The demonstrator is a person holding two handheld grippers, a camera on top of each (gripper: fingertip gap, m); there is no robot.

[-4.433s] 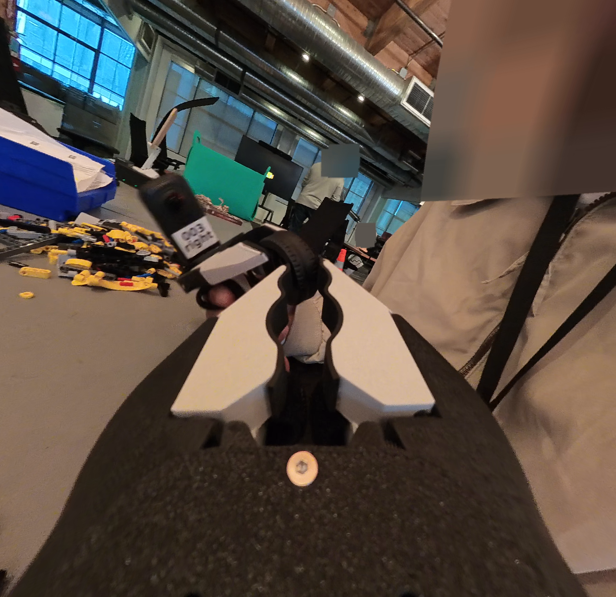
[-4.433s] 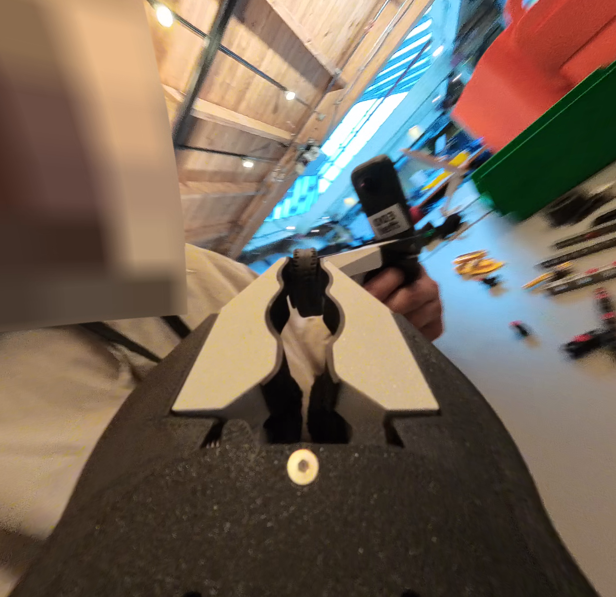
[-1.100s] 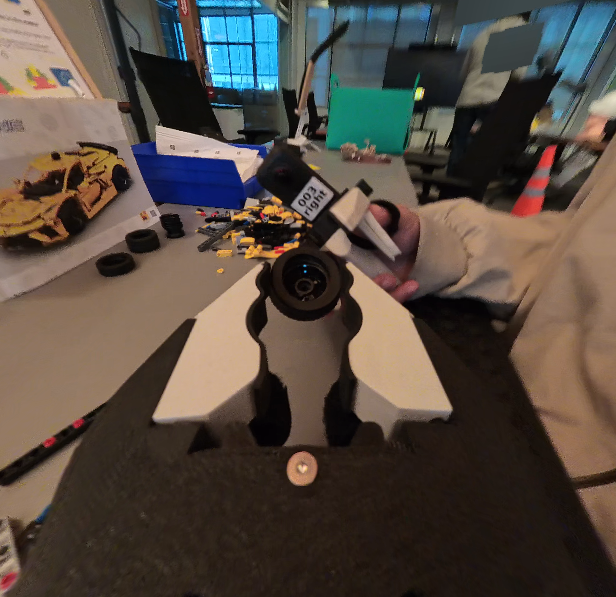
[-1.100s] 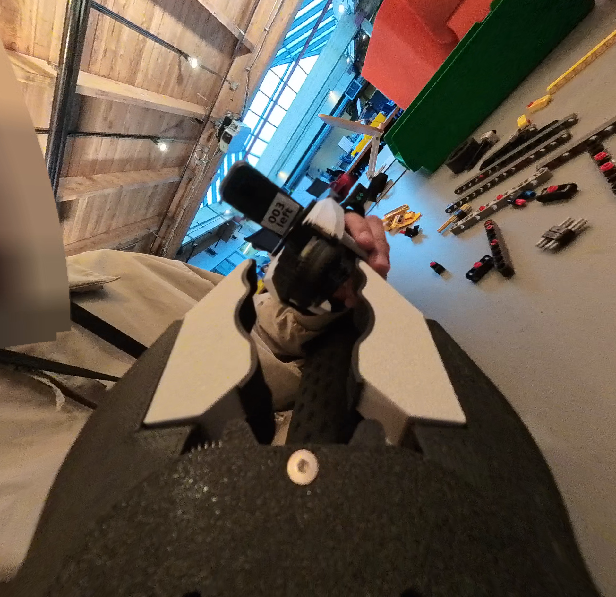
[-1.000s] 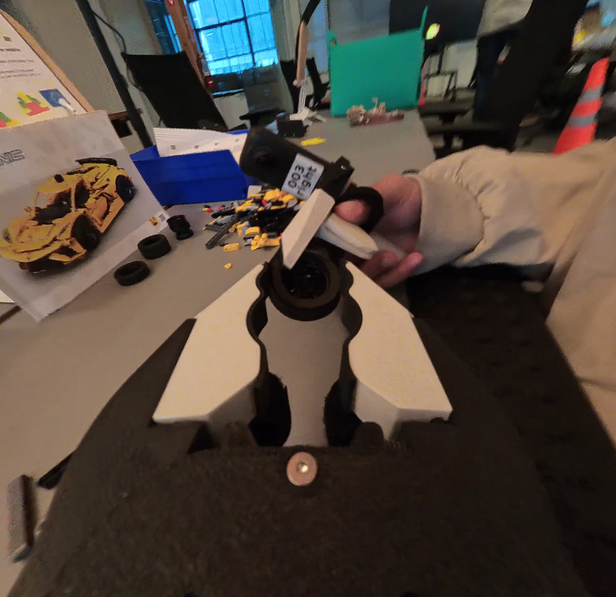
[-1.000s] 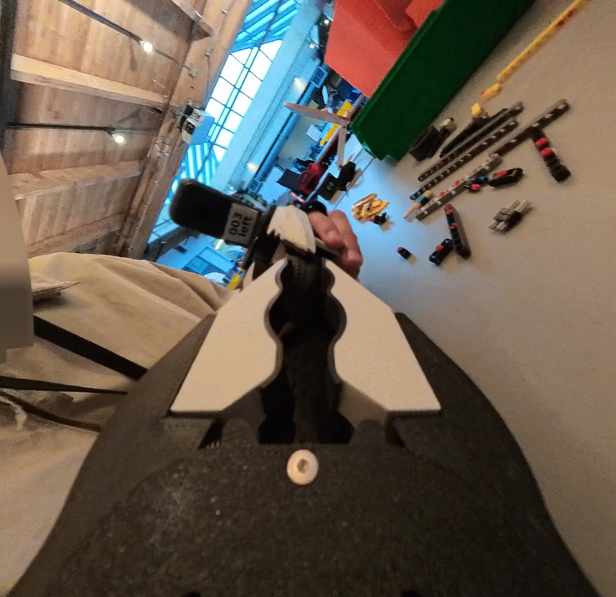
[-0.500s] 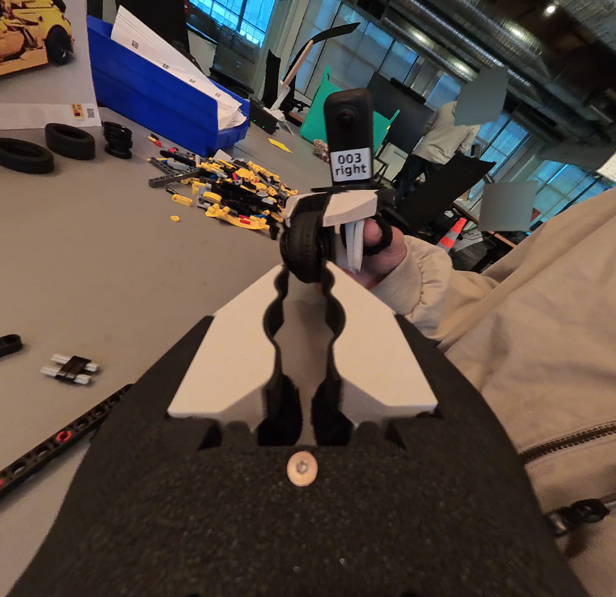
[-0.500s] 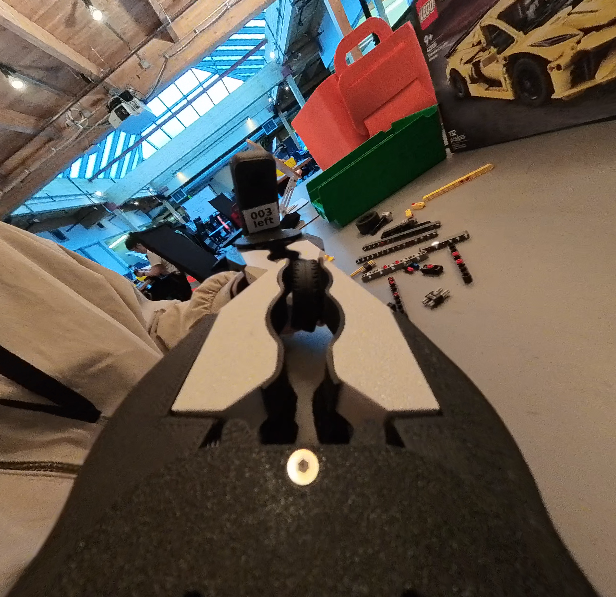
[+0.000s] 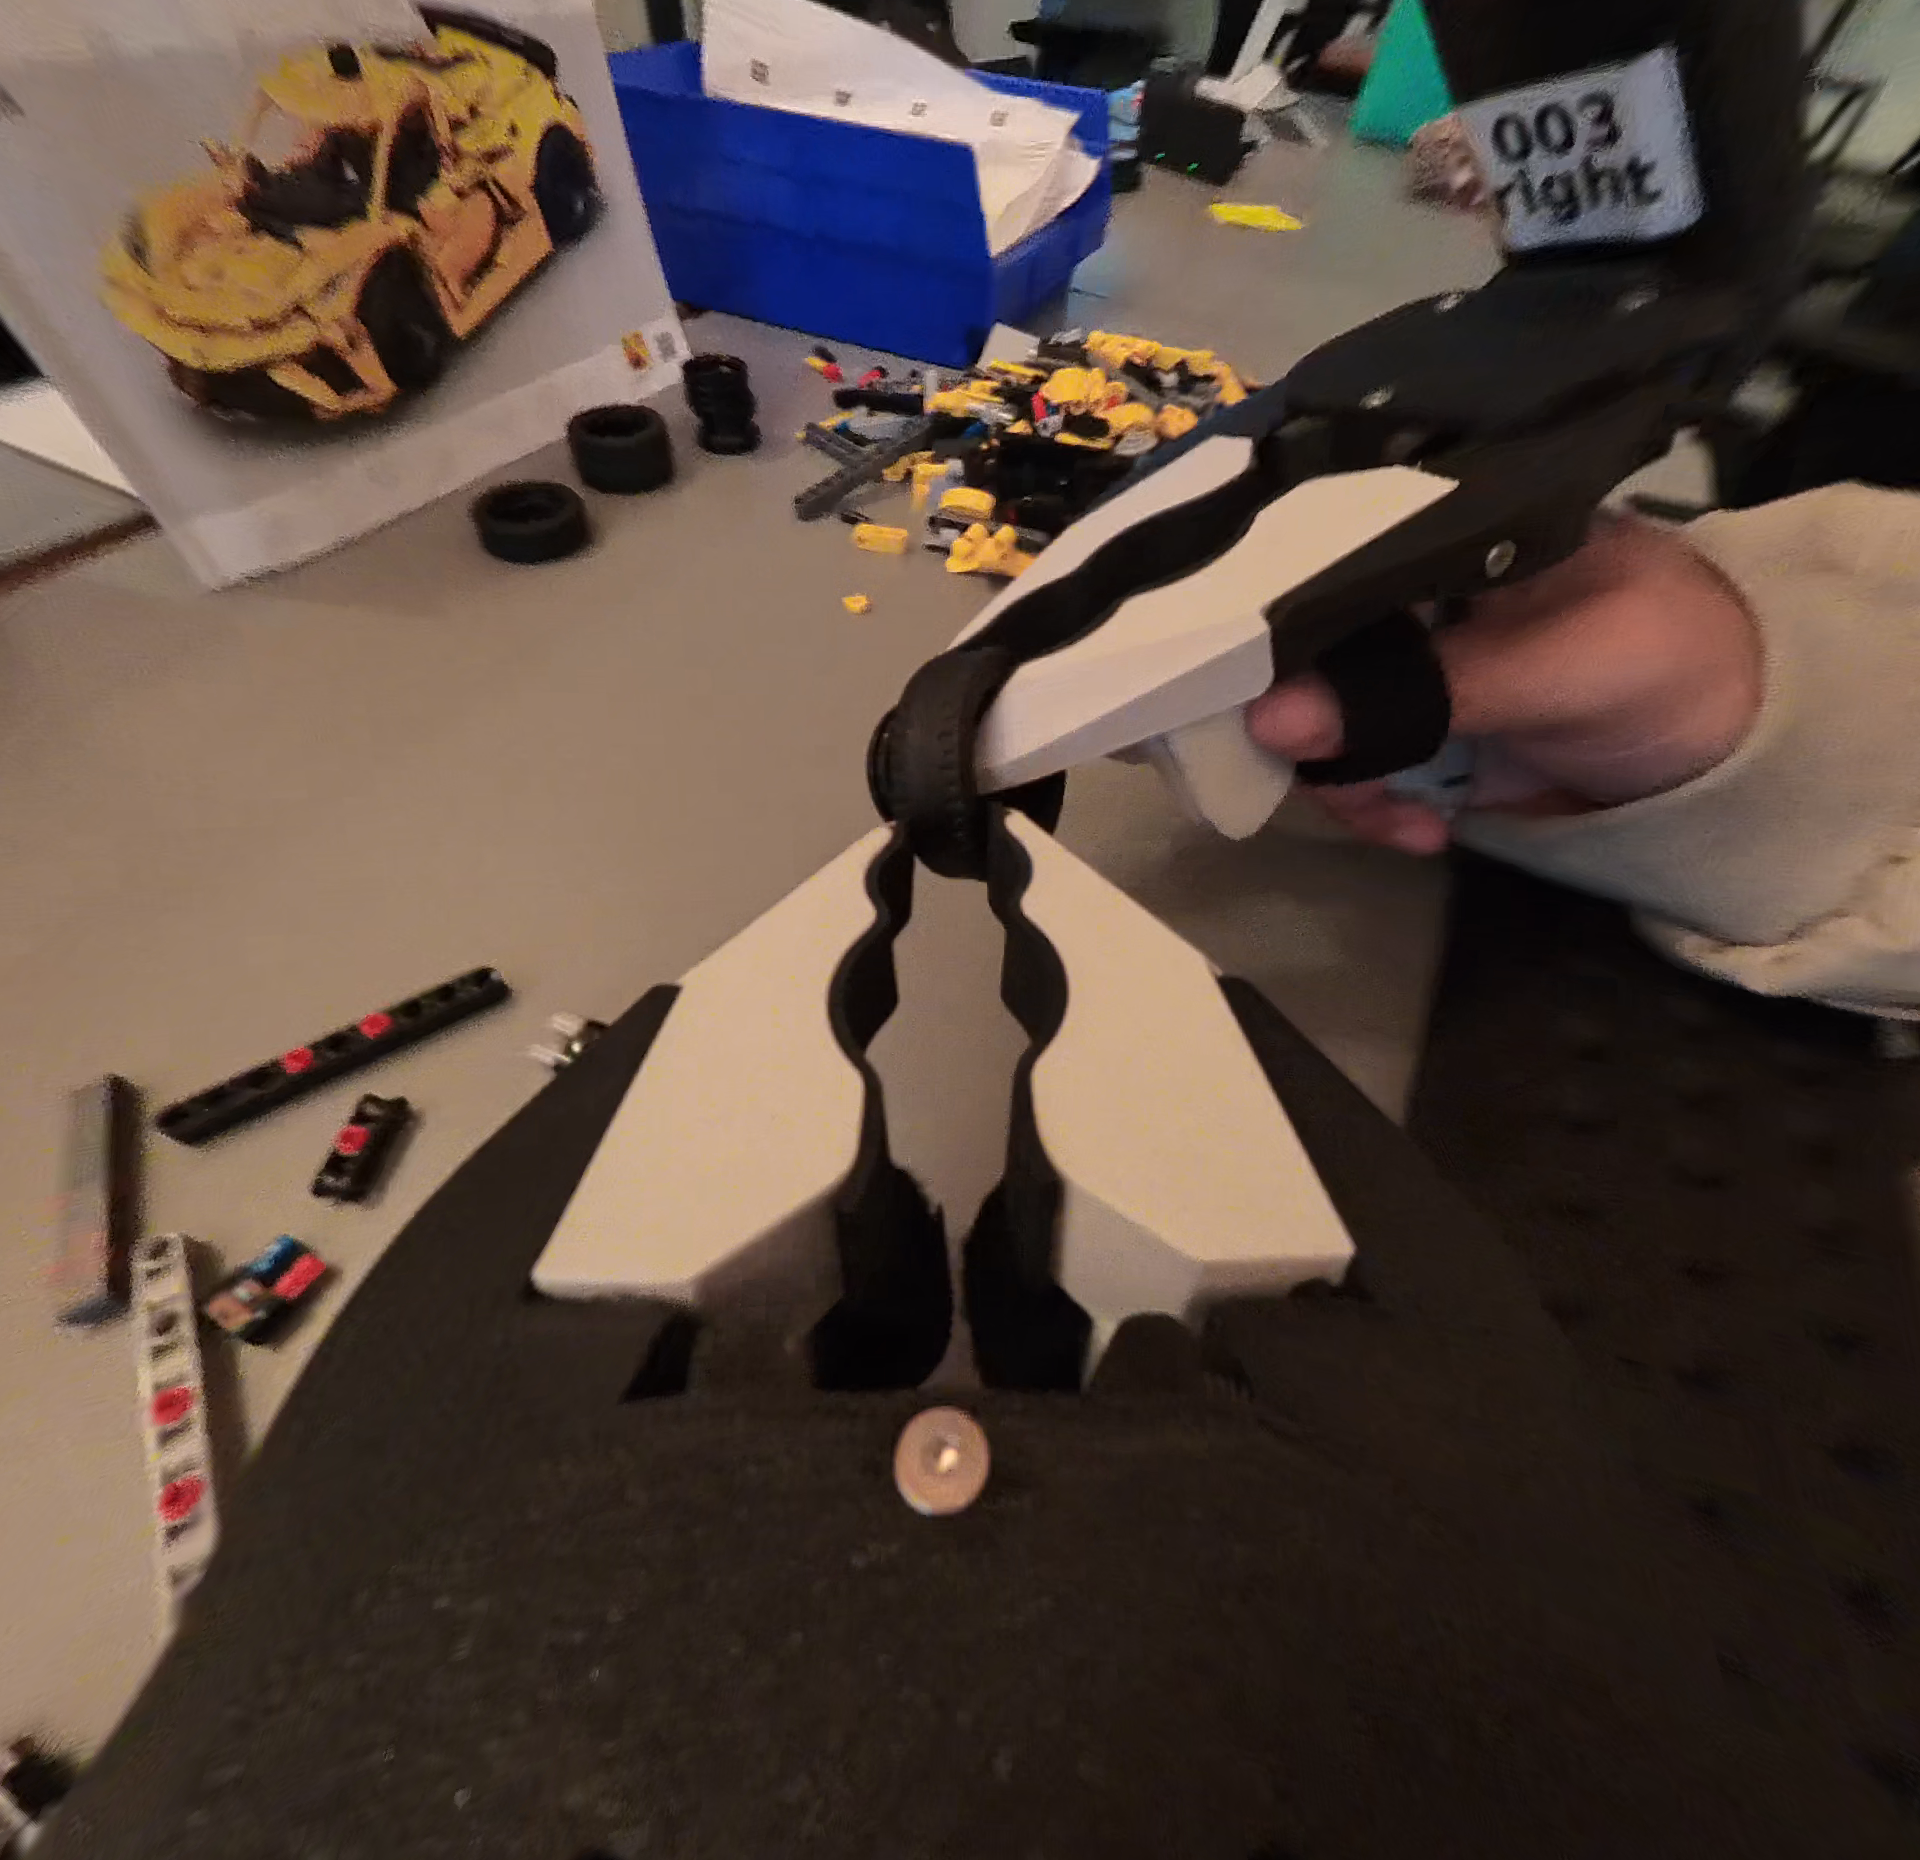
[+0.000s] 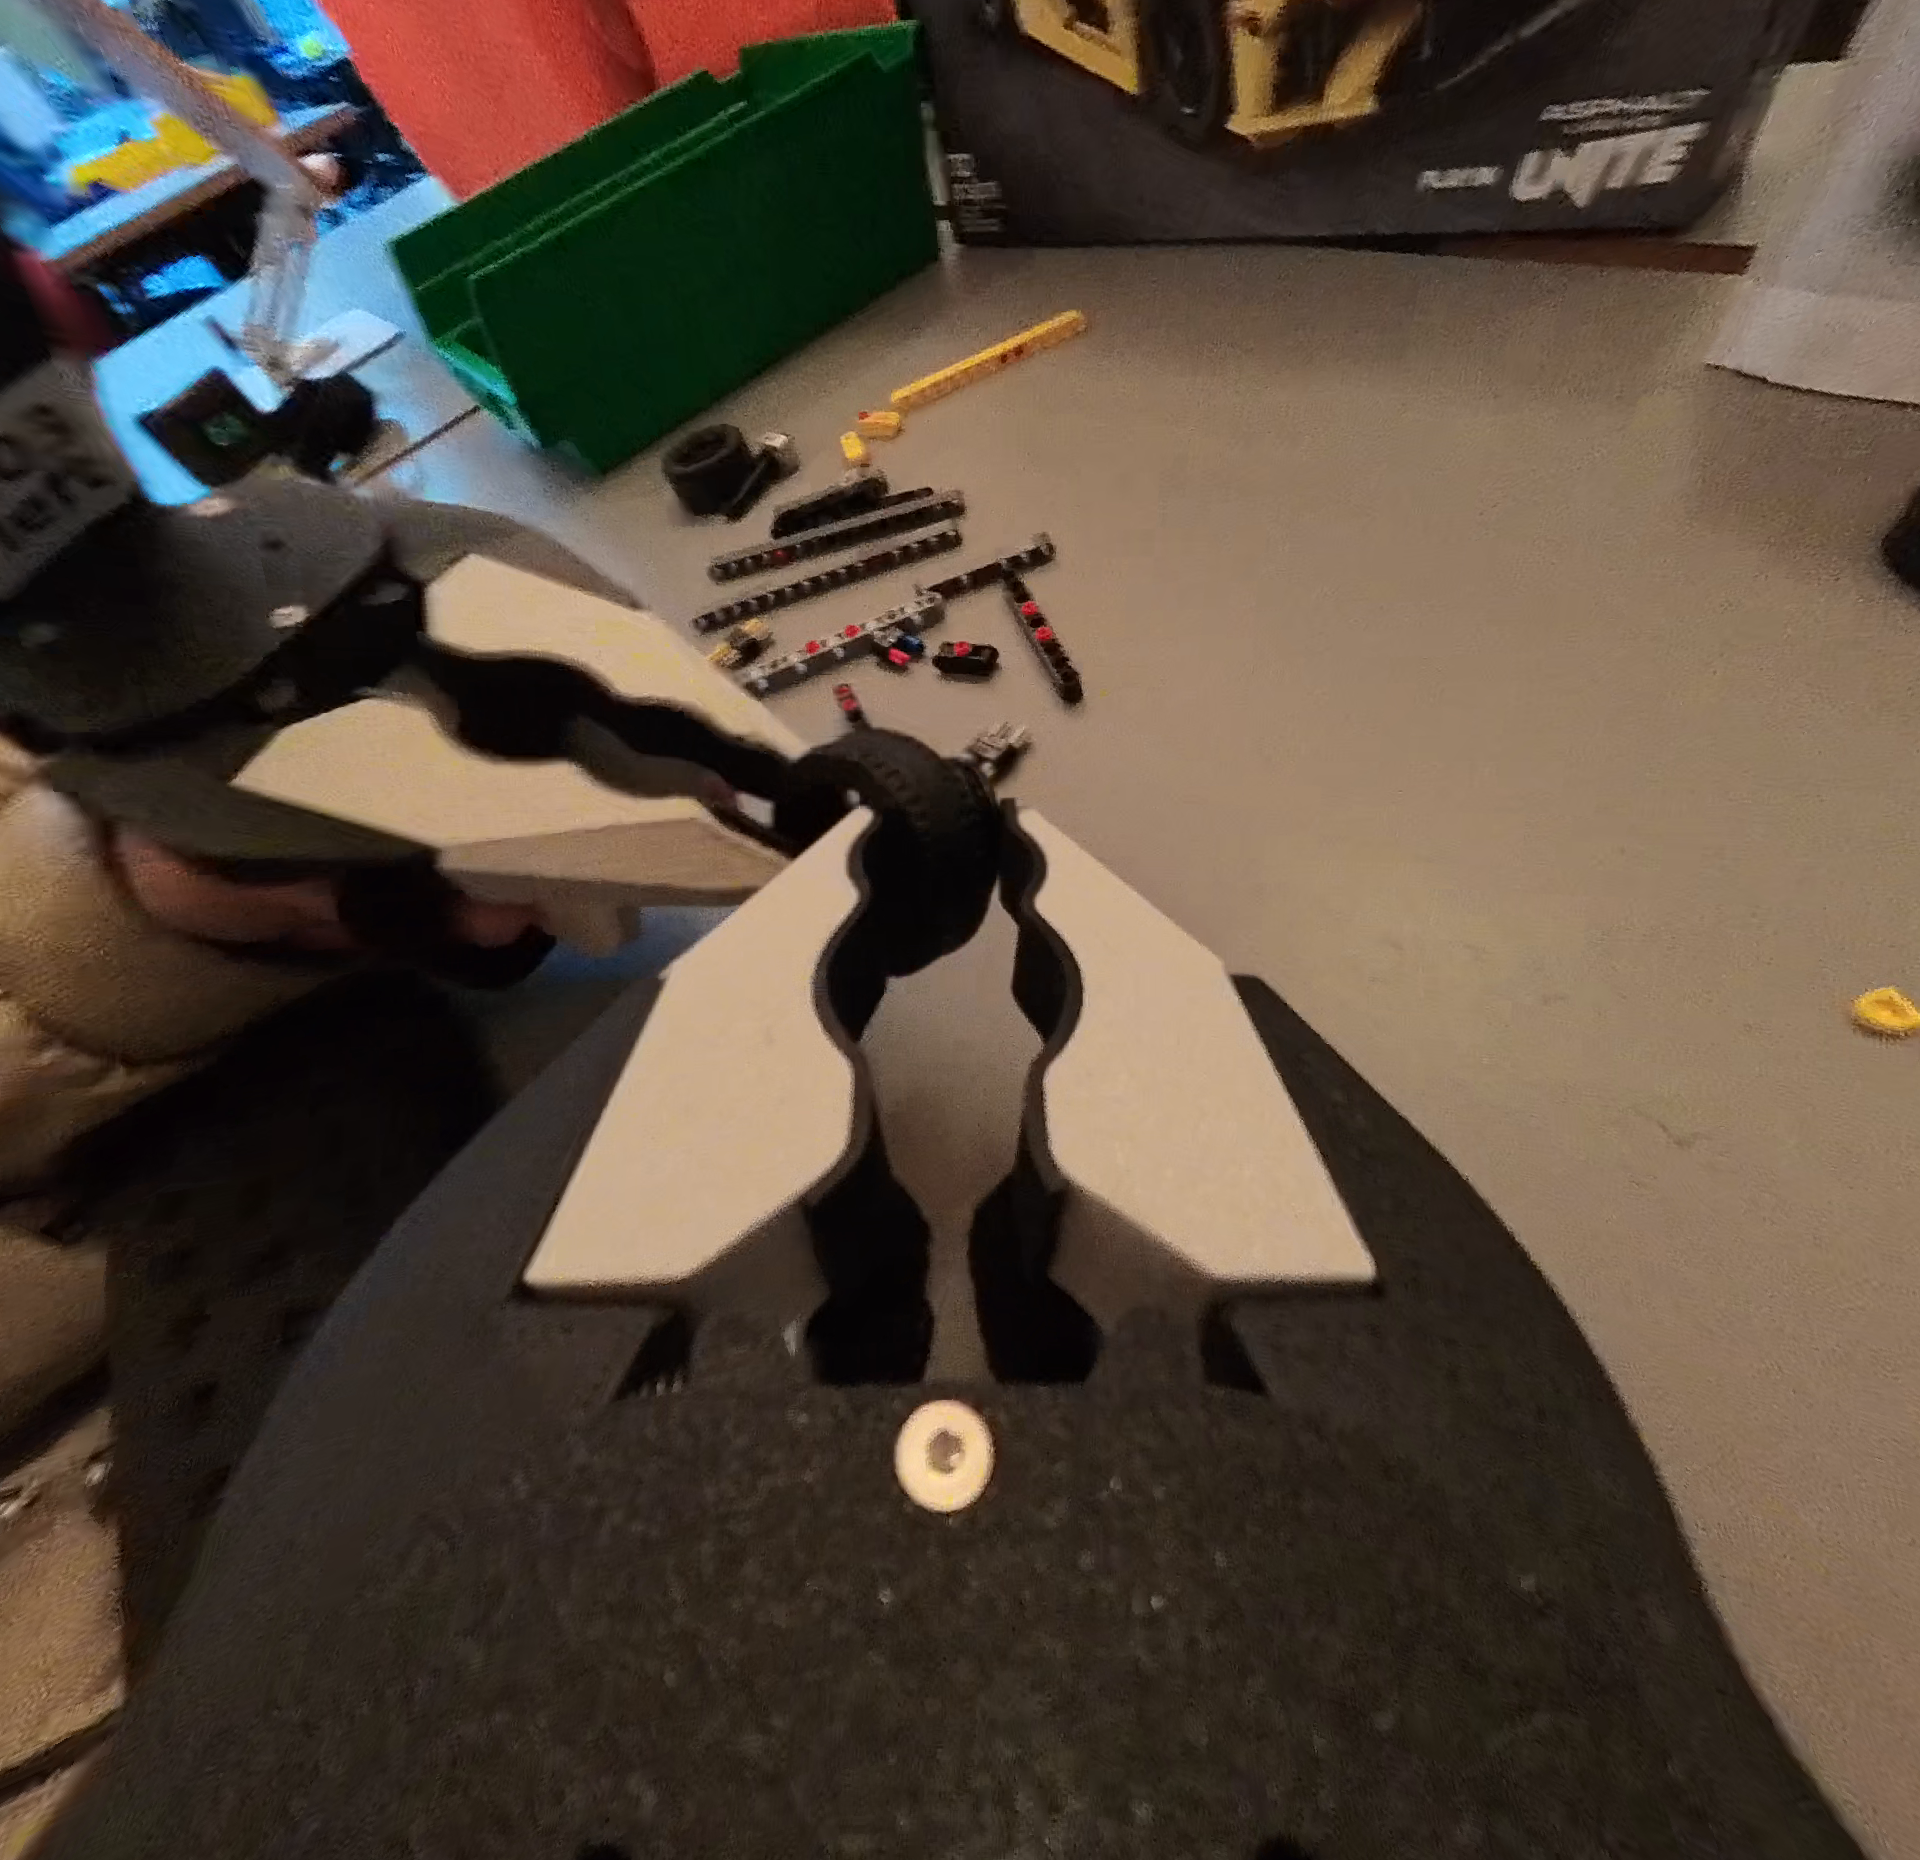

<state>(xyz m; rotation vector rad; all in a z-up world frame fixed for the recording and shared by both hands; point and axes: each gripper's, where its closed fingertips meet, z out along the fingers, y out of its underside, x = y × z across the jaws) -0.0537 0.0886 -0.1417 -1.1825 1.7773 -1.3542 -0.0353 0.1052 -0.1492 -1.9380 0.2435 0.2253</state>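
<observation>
A small black rubber tyre [image 9: 925, 750] is held in the air between both grippers, over a grey table [image 9: 416, 771]. My left gripper [image 9: 951, 844] is shut on its lower edge, fingertips pinching the tread. My right gripper [image 10: 935, 834] is shut on the same tyre [image 10: 914, 875], which sits in the first notch between its fingers. In each view the other gripper comes in from the side, held by a hand in a beige sleeve, with its tips on the tyre. The wheel hub is hidden.
In the left wrist view stand a box with a yellow car picture [image 9: 312, 231], a blue bin [image 9: 862, 221] with papers, three loose tyres [image 9: 620, 446], a brick pile [image 9: 1039, 428] and a black beam [image 9: 332, 1052]. The right wrist view has a green bin [image 10: 675, 262], black beams [image 10: 852, 584] and a dark box [image 10: 1351, 75].
Both views have swung down from the room and ceiling to the table. The right gripper, wider a second ago, has closed on the tyre. Both grippers stay joined at the tyre.
</observation>
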